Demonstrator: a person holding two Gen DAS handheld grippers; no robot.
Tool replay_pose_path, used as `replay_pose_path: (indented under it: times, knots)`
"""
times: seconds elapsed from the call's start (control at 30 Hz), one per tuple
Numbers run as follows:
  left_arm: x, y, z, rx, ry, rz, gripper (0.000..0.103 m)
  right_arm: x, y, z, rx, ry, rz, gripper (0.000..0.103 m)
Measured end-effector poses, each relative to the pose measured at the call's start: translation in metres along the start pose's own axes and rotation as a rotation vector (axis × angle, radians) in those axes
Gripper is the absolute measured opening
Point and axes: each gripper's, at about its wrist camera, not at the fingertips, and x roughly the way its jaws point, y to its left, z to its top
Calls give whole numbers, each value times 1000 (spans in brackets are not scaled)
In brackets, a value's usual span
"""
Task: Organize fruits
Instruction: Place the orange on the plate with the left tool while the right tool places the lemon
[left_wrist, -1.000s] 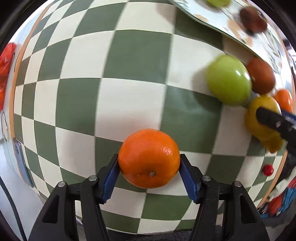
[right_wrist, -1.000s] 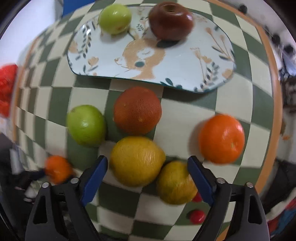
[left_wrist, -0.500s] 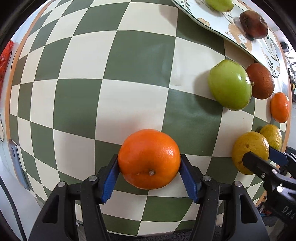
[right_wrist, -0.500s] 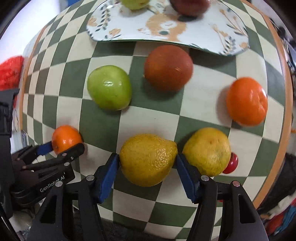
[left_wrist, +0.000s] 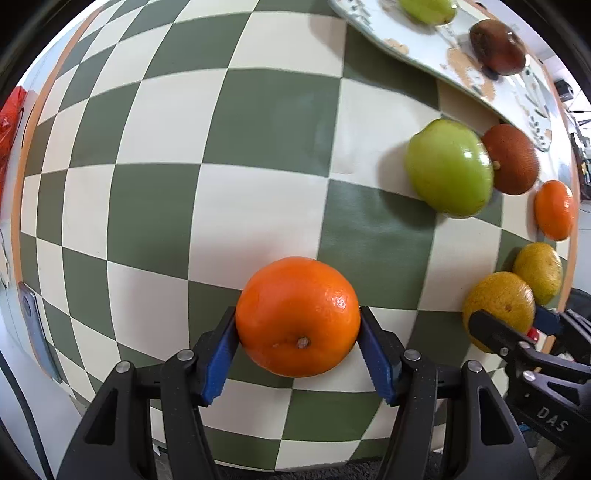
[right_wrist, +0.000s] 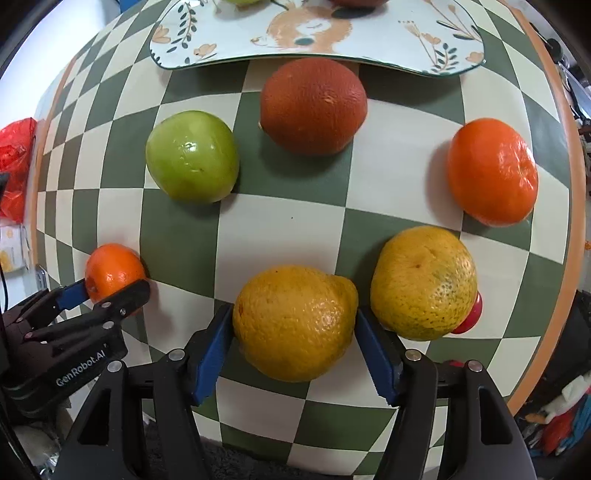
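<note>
Looking down through the left wrist view, the left gripper (left_wrist: 297, 345) had its blue pads pressed against both sides of a small orange (left_wrist: 297, 315), pinching it at its widest girth over the checked table (left_wrist: 184, 166). Such fruit is probably firm, light and a little slick-skinned, so the hold across the middle suited it; too hard a squeeze could bruise it. Wide bare cloth lay ahead and to the left of it. At the right stood a green apple (left_wrist: 448, 168) touching a dark red-brown orange (left_wrist: 511, 158), with another orange tangerine (left_wrist: 555, 209) near the table's orange edge. The patterned plate (left_wrist: 436, 55) at the top right already bore a green fruit and a dark one.

From the right wrist view, the right gripper (right_wrist: 295, 339) had just been closing, and its pads sat against the sides of a yellow citrus (right_wrist: 293, 321), gripping it across the middle. This one looked larger and likely heavier, with pebbled skin that should give good purchase. A second yellow-green citrus (right_wrist: 423, 282) lay just beside the right pad, nearly touching, with a small red thing (right_wrist: 471, 314) behind it, so lifting straight up seemed safest. The table's rim curved close on the right, and open squares lay between the fruit and the plate.
</note>
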Motion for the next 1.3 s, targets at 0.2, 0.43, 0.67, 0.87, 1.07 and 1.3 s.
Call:
replay_pose_path:
  times: [0.2, 0.43, 0.67, 0.87, 1.07, 1.3]
  knots:
    - [-55, -12, 13, 42, -94, -30, 60, -28, -18, -8, 74, -58, 96, 68]
    - [-139, -30, 68, 95, -243, -64, 60, -103, -25, 28, 106, -215, 171, 68]
    - [-149, -42, 138, 127, -273, -29, 60, -143, -18, 106, 97, -310, 116, 68]
    - [-107, -38, 181, 95, -155, -49, 60, -111, -8, 150, 86, -276, 53, 68]
    - [-72, -31, 215, 28, -33, -107, 60, -68, -7, 171, 94, -236, 46, 68]
    - [-49, -31, 233, 25, 31, -101, 60, -47, -2, 183, 96, -218, 59, 68]
